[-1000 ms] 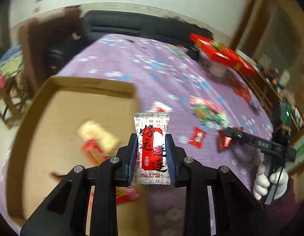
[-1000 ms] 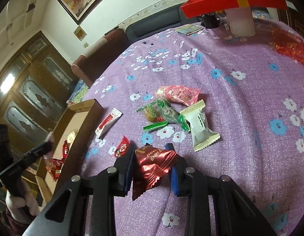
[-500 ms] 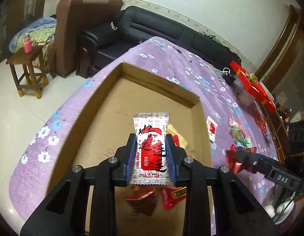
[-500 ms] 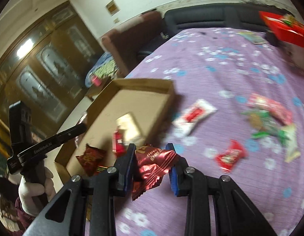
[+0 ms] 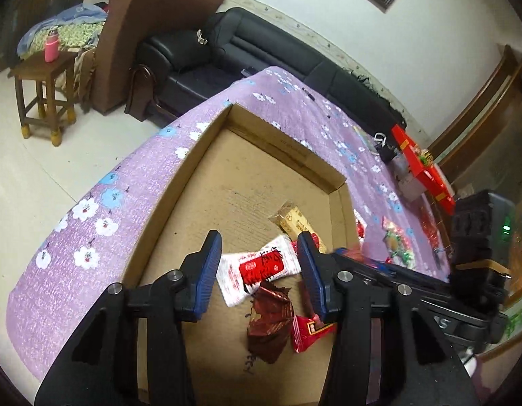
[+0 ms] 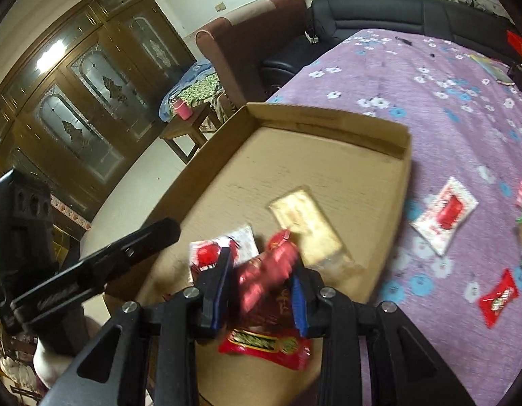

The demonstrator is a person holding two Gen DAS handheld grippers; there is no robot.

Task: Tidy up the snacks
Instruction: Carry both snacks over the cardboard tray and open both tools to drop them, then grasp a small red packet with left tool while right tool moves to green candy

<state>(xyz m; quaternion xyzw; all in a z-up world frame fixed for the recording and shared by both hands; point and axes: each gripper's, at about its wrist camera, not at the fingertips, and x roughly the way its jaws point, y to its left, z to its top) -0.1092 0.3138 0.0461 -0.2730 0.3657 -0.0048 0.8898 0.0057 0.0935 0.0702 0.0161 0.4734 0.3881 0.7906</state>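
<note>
Cardboard box (image 5: 207, 155) in mid-frame received the white-and-red packet (image 5: 257, 270), lying released between the just-opened left gripper (image 5: 259, 267) jaws, while the right gripper (image 6: 261, 291), opening slightly, loosely framed a blurred red candy (image 6: 267, 270), likely mid-drop.

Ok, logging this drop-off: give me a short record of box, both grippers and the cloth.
box: shallow cardboard box, several packets inside
left gripper: open, jaws just opening; white-and-red packet lies loose on box floor
right gripper: over box; blurred red foil packet between jaws, grip unclear
purple cloth: white-and-red sachet, red candy
</note>
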